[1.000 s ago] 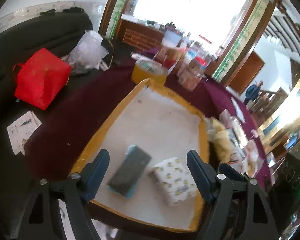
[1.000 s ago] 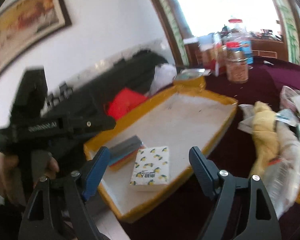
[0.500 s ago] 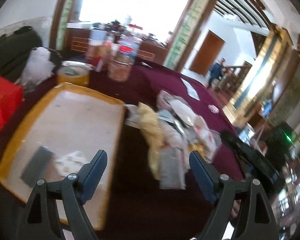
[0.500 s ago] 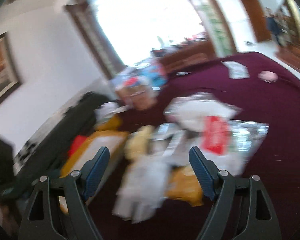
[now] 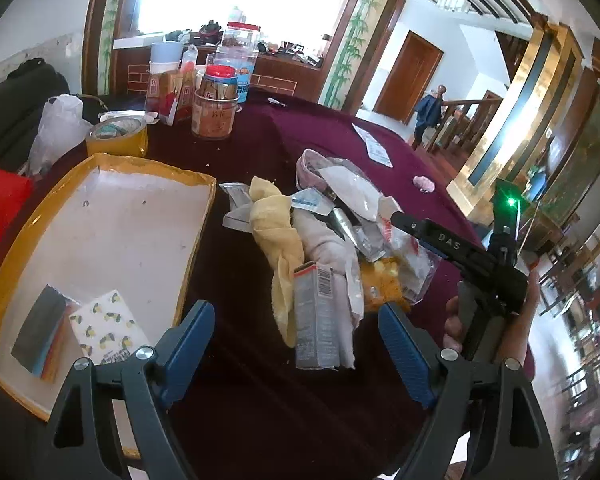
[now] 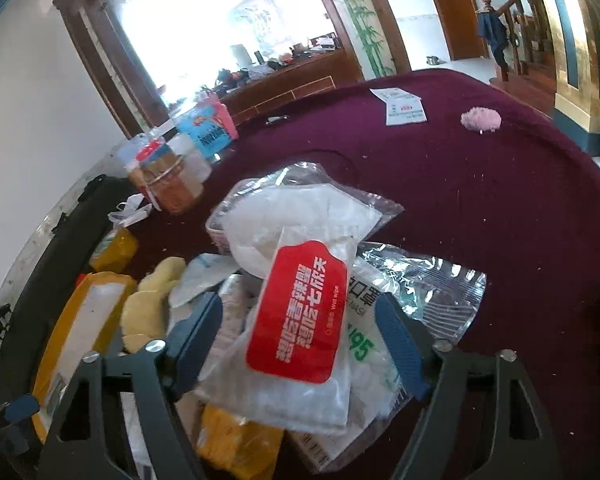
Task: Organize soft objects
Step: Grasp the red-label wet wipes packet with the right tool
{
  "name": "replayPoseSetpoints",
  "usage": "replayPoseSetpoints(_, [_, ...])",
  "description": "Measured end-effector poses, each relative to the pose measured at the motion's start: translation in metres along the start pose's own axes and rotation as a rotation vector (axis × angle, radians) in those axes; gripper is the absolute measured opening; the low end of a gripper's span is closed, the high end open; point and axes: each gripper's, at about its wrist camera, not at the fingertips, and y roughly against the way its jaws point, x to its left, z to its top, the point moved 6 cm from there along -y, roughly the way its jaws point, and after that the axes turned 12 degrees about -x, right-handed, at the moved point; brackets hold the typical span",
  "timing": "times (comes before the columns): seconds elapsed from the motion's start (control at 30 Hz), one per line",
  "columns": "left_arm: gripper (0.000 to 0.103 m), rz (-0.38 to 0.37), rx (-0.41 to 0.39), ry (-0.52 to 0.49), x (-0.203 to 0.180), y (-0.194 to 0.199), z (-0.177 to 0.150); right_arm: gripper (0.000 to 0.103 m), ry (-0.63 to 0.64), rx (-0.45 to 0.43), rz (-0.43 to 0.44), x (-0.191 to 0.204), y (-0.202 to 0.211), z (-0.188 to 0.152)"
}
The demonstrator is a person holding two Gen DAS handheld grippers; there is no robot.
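The left gripper [image 5: 296, 340] hangs with its jaws spread wide and nothing between them, low over the maroon tablecloth [image 5: 260, 400] at the near end of a heap of soft goods. Just ahead of it a small grey box [image 5: 315, 316] lies on a pale cloth [image 5: 332, 248], with a yellow towel [image 5: 276, 228] bunched against the cloth's left side. To the left sits the yellow tray [image 5: 198, 240], holding a lemon-print tissue pack [image 5: 108, 330] touching a dark sponge [image 5: 40, 322] in its near corner. The right gripper [image 6: 300, 328] is also wide open and grips nothing; its fingers straddle a wet-wipe pack [image 6: 300, 312] with a red label, though whether the pads touch it I cannot tell. Under that pack lie a clear mask bag [image 6: 420, 292] and, nearer the camera, a yellow packet [image 6: 240, 444]. A small pink puff [image 6: 481, 119] sits well apart on the far cloth.
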Motion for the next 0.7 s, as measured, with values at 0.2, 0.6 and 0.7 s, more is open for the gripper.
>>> replayPoseSetpoints(0.2, [0.087,-0.009,0.032,-0.044,-0.013,-0.019,-0.001,0.051,-0.052,-0.047,0.041,-0.008,-0.001,-0.001])
replayPoseSetpoints(0.6, [0.069,-0.051,0.078,-0.168,-0.056,-0.082,0.003,0.046,-0.089,-0.134,0.122,-0.005,0.018,0.008])
replayPoseSetpoints(0.7, [0.035,-0.025,0.12,-0.17,-0.052,-0.099,-0.004,0.046,-0.106,-0.122,0.146,-0.004,0.016,0.007])
